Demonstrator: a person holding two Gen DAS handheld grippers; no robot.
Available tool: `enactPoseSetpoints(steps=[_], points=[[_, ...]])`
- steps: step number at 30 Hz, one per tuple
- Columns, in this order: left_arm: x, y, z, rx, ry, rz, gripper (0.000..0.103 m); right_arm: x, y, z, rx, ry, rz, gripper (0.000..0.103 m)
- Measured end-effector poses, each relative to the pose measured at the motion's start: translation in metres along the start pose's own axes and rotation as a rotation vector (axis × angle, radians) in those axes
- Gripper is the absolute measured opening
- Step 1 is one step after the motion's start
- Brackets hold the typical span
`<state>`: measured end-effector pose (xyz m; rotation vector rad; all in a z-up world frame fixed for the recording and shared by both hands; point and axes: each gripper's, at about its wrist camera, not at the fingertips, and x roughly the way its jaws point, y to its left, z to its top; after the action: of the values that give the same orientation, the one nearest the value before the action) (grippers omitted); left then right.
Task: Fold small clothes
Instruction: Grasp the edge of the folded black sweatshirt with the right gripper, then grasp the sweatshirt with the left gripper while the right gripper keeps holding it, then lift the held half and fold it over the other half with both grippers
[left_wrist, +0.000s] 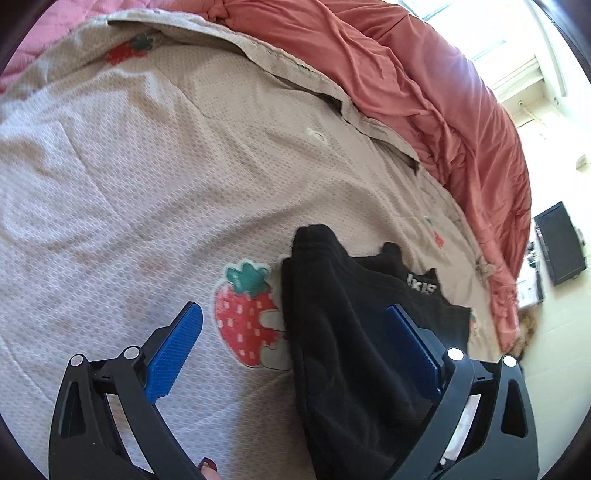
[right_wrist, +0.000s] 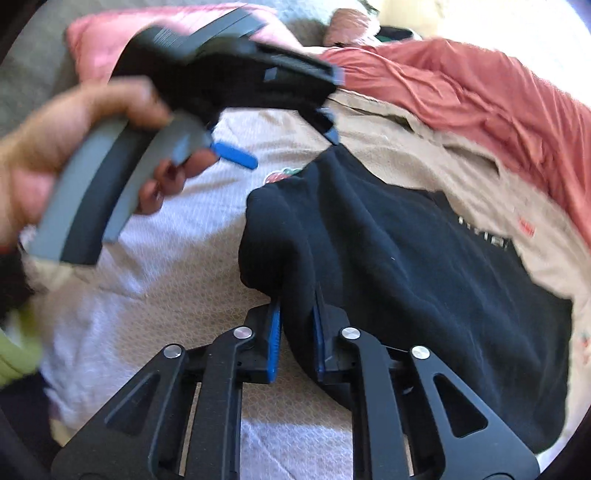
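Small black fleece garment (right_wrist: 406, 258) lying on beige strawberry-print bed cover (left_wrist: 147, 166). Reckon it's light, floppy, grippy nap, so I'd pinch edges or corners. My right tool (right_wrist: 297, 332) clamped on near fold. Left tool (left_wrist: 295, 339) wide open, straddling garment edge, holding nothing.

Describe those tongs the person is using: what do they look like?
Each set of tongs, left and right, is a black linkage frame with cut-out arms and silver rivets, ending in flat blue ribbed pads. The left one's handle is curved, grey and black.
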<state>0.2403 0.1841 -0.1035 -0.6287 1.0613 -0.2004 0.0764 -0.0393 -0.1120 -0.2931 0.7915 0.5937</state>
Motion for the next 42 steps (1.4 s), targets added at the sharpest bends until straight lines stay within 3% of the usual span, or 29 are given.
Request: enactPoseSetpoints(steps=[5, 11, 13, 14, 16, 17, 21, 27, 33, 34, 36, 39, 42], points=[[0.012, -0.004, -0.009, -0.027, 0.044, -0.076, 0.098, -0.016, -0.022, 0.003, 0.11, -0.041, 0.069, 0.006], [0.028, -0.014, -0.018, -0.025, 0.071, -0.169, 0.094, -0.025, -0.021, 0.004, 0.087, -0.054, 0.074, 0.005], [0.033, -0.018, -0.021, -0.01, 0.075, -0.179, 0.066, -0.023, -0.017, 0.003, 0.068, -0.046, 0.066, 0.005], [0.037, -0.019, -0.023, -0.01, 0.078, -0.175, 0.062, -0.021, -0.014, 0.002, 0.054, -0.038, 0.062, 0.005], [0.041, -0.019, -0.025, -0.003, 0.082, -0.159, 0.039, -0.019, -0.007, -0.001, 0.018, -0.025, 0.053, 0.006], [0.041, -0.018, -0.025, -0.009, 0.08, -0.15, 0.034, -0.017, -0.004, -0.001, -0.007, -0.02, 0.041, 0.008], [0.036, -0.013, -0.02, -0.039, 0.077, -0.167, 0.024, -0.013, 0.018, -0.015, -0.126, 0.003, -0.009, 0.026], [0.032, -0.018, -0.017, -0.03, 0.074, -0.177, 0.022, 0.003, 0.041, -0.032, -0.274, 0.024, -0.097, 0.056], [0.032, -0.016, -0.017, -0.032, 0.076, -0.177, 0.021, 0.026, 0.036, -0.021, -0.303, 0.037, -0.226, 0.064], [0.032, -0.016, -0.017, -0.032, 0.075, -0.175, 0.021, 0.029, 0.034, -0.019, -0.299, 0.043, -0.221, 0.063], [0.032, -0.016, -0.018, -0.039, 0.073, -0.167, 0.019, 0.03, 0.029, -0.016, -0.295, 0.058, -0.205, 0.036], [0.029, -0.022, -0.02, -0.039, 0.061, -0.157, 0.016, 0.023, 0.015, -0.011, -0.236, 0.053, -0.16, 0.008], [0.022, -0.029, -0.021, -0.034, 0.042, -0.16, 0.014, 0.005, 0.0, -0.006, -0.138, 0.015, -0.107, 0.003]])
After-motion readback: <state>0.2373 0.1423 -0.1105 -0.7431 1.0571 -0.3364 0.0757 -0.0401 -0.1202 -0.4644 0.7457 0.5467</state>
